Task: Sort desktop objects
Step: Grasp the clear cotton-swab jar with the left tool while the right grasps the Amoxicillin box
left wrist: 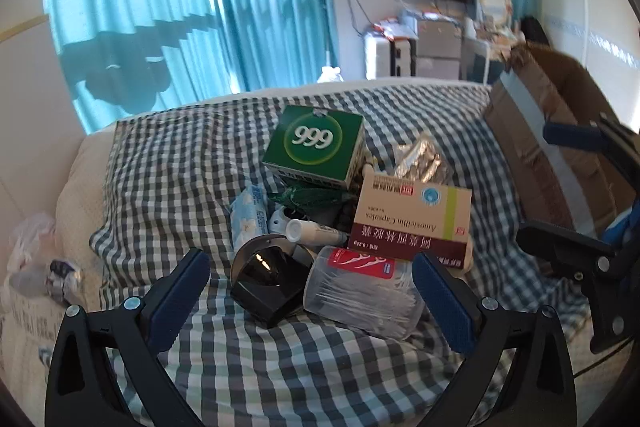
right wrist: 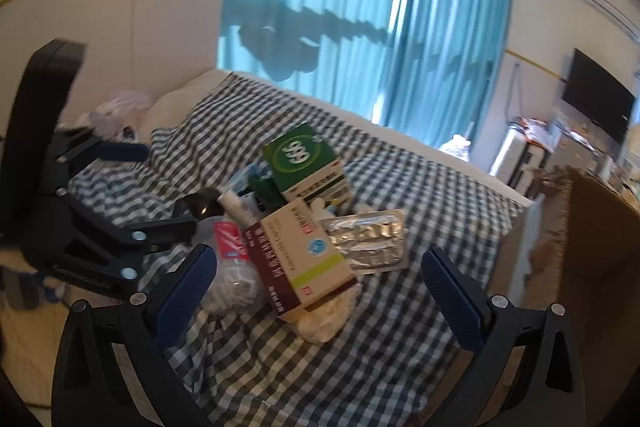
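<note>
Left gripper (left wrist: 311,281): fingers spread wide, holding nothing. Between the blue pads (left wrist: 182,291) lie two items on the checked cloth (left wrist: 168,163): a black glossy block (left wrist: 269,285) on the left and a clear cotton swab jar (left wrist: 362,293) with a red label lying on its side, touching the block. Neither pad touches either item.

Right gripper (right wrist: 319,283): fingers likewise spread wide, empty. Its pads (right wrist: 450,293) frame the Amoxicillin capsule box (right wrist: 302,259), white and maroon with a green stripe, which lies tilted across the swab jar (right wrist: 232,267) and over a crumpled white item (right wrist: 320,319). No contact between the pads and the box.

Pile, outward from the fingers: the capsule box (left wrist: 412,217) sits at the right of the heap. Just beyond it are silver blister packs (right wrist: 368,239), flat on the cloth and touching the box's far edge. A white tube (left wrist: 314,231) lies behind the black block. A pale blue tissue pack (left wrist: 248,215) lies at the left of the heap. A green 999 box (left wrist: 316,149) tops the far end of the pile, tilted, resting on dark green items that cannot be identified.

The whole heap sits near the middle of the cloth, which covers a cream surface (left wrist: 80,179). A cardboard box (left wrist: 560,131) stands at the cloth's right edge. Teal curtains (left wrist: 180,7) hang behind the far edge. Each gripper shows in the other's view: the right one (left wrist: 588,195) at the cloth's right side, the left one (right wrist: 132,195) at the left side.
</note>
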